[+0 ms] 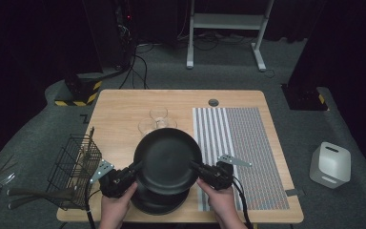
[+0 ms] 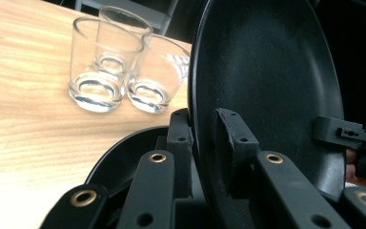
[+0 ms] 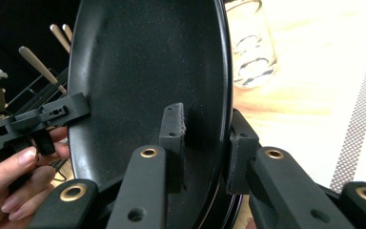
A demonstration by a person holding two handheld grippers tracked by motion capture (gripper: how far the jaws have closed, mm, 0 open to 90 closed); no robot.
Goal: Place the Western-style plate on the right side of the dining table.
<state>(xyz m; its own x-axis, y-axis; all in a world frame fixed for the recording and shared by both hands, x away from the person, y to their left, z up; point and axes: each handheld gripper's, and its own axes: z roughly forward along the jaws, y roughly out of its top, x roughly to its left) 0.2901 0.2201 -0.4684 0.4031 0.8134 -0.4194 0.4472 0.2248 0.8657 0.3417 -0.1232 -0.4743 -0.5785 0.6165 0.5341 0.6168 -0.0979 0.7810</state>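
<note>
High view: grey carpet surrounds a wooden table (image 1: 124, 107) with a striped mat (image 1: 248, 143). Near its front edge, the left gripper (image 1: 134, 168) and right gripper (image 1: 195, 167) clamp opposite rims of a black plate (image 1: 167, 160) above another plate (image 1: 157, 202).
</note>
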